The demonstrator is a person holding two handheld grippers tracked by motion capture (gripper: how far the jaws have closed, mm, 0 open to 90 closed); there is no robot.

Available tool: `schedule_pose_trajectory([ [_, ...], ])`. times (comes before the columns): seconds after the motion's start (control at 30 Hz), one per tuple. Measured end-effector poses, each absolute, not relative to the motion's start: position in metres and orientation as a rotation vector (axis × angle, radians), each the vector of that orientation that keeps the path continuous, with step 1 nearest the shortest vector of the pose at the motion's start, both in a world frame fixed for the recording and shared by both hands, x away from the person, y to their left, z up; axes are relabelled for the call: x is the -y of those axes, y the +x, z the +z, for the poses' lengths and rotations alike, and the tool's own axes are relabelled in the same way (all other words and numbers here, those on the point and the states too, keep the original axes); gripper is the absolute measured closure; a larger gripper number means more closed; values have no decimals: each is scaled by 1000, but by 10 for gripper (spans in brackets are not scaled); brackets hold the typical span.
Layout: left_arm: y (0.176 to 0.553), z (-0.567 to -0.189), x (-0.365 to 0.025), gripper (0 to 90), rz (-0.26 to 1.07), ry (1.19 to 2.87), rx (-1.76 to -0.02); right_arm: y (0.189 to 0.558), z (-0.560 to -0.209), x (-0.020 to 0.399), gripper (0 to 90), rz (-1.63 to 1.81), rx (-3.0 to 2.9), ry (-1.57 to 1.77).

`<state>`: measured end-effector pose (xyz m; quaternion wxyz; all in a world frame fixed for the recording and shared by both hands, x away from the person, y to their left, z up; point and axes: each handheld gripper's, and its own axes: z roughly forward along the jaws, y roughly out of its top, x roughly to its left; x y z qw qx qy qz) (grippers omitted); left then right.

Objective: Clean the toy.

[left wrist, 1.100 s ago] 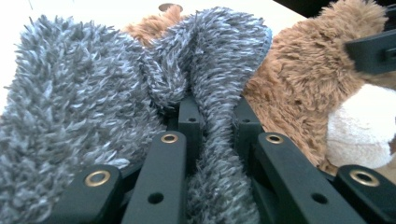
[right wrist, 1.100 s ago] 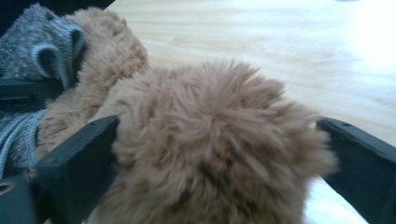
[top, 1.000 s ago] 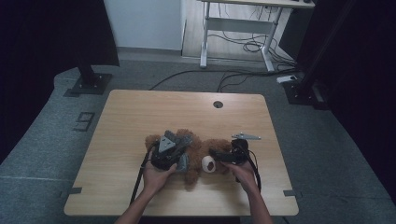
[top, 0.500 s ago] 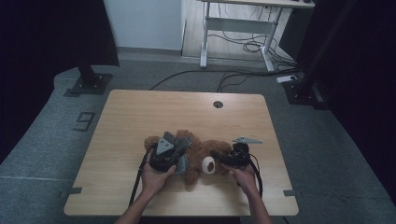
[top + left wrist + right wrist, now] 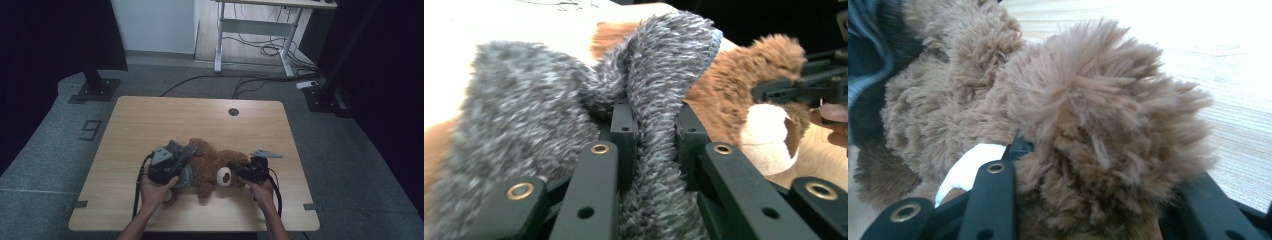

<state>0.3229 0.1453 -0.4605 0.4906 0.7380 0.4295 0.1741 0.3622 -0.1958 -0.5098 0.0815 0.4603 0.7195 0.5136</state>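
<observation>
Brown plush makes up the one teddy bear (image 5: 212,167), lying on the tabletop (image 5: 200,117) between both grippers. It looks light, soft and yielding; a bunched limb or fold gives the surest hold. One grey fuzzy garment (image 5: 549,115) sits at its side, pinched firmly in the left gripper (image 5: 654,127). Right gripper (image 5: 1098,200): jaws have just been closing, now pressing a tuft of the bear's fur.
</observation>
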Motion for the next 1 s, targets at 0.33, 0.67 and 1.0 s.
schedule_pose_trajectory([
  [0.33, 309, -487, -187, 752, 323, 1845, -1150, 361, -510, 194, 595, 1537, -2117, 1361],
  [0.67, 331, -496, -143, 743, 330, 1911, -1146, 360, -503, 186, 641, 1539, -2018, 1304],
  [1.0, 359, -497, -141, 749, 392, 1887, -1187, 376, -506, 179, 638, 1538, -1954, 1221],
])
